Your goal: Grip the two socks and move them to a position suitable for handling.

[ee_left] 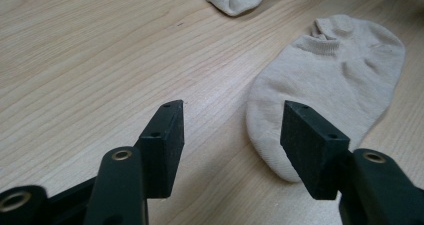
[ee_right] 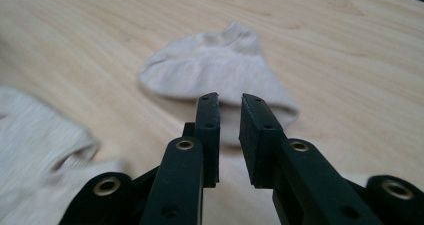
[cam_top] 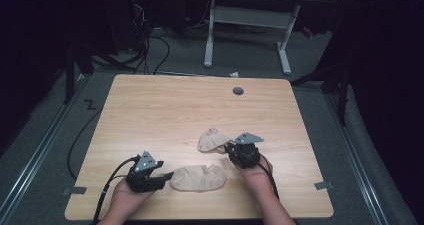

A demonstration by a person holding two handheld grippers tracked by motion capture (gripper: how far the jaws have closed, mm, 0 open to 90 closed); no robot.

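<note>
Two beige ankle socks lie on the wooden table (cam_top: 165,105). The near sock (cam_top: 198,178) lies flat by the front edge; the far sock (cam_top: 212,139) is bunched up just behind it. My left gripper (cam_top: 169,175) sits at the near sock's left end. In the left gripper view it (ee_left: 232,107) is wide open, its right jaw over the edge of that sock (ee_left: 330,80), nothing between the jaws. My right gripper (cam_top: 228,148) is at the far sock's right side. Its jaws (ee_right: 230,97) stand a narrow gap apart, tips just short of that sock (ee_right: 215,70).
A round grey grommet (cam_top: 238,91) sits near the table's far edge. Beyond the table stand a white desk frame (cam_top: 247,20) and cables on the dark floor. The near sock (ee_right: 40,135) also lies at the right gripper view's lower left.
</note>
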